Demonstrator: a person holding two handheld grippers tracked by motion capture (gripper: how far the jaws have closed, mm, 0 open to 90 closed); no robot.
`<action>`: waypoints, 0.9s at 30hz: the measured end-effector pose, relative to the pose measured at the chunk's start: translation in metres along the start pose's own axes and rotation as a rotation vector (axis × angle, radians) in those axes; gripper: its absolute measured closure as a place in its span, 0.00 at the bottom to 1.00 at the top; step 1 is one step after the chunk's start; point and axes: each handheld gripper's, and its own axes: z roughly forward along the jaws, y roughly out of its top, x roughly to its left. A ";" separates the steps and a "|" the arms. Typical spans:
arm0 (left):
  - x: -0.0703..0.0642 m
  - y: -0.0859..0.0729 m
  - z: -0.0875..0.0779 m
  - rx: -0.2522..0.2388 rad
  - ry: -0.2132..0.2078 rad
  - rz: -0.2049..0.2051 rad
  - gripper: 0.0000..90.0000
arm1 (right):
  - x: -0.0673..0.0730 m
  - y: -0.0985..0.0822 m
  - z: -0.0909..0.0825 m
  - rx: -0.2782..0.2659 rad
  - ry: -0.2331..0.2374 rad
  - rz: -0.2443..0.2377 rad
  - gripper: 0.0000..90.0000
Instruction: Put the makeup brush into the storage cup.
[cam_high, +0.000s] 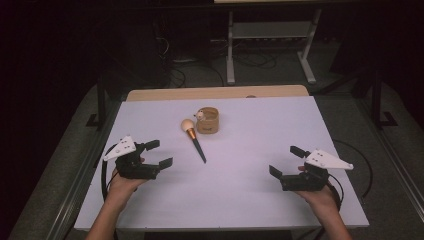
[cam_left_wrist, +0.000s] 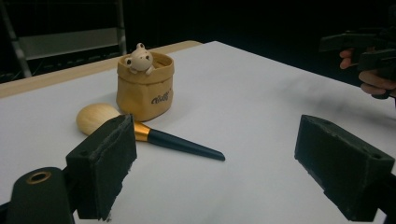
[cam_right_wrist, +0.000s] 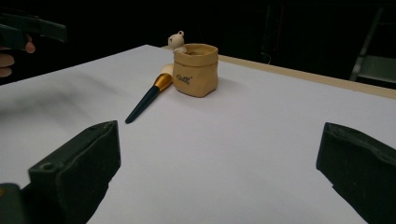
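The small tan pouch (cam_left_wrist: 145, 87) bears a dark script word on its front, too small to read surely.

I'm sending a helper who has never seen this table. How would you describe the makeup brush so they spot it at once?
On the white table, look near the far middle for a small tan pouch with a toy animal peeking out. The brush lies flat beside it: round pale bristle head, gold collar, dark tapered handle pointing toward the person.

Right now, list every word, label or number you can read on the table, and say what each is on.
One dark script word on the front of the tan pouch: too blurred to read for certain, possibly "Wally".
Brush: no writing seen.
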 end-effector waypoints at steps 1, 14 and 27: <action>0.000 0.001 0.001 0.001 -0.002 0.002 0.14 | 0.000 0.000 0.000 0.000 0.000 0.000 0.00; 0.004 0.013 0.013 0.018 -0.007 0.036 0.14 | 0.001 0.000 0.003 0.007 0.004 0.005 0.00; 0.009 0.022 0.026 0.019 -0.008 0.045 0.14 | 0.001 0.000 0.003 0.007 0.005 0.003 0.00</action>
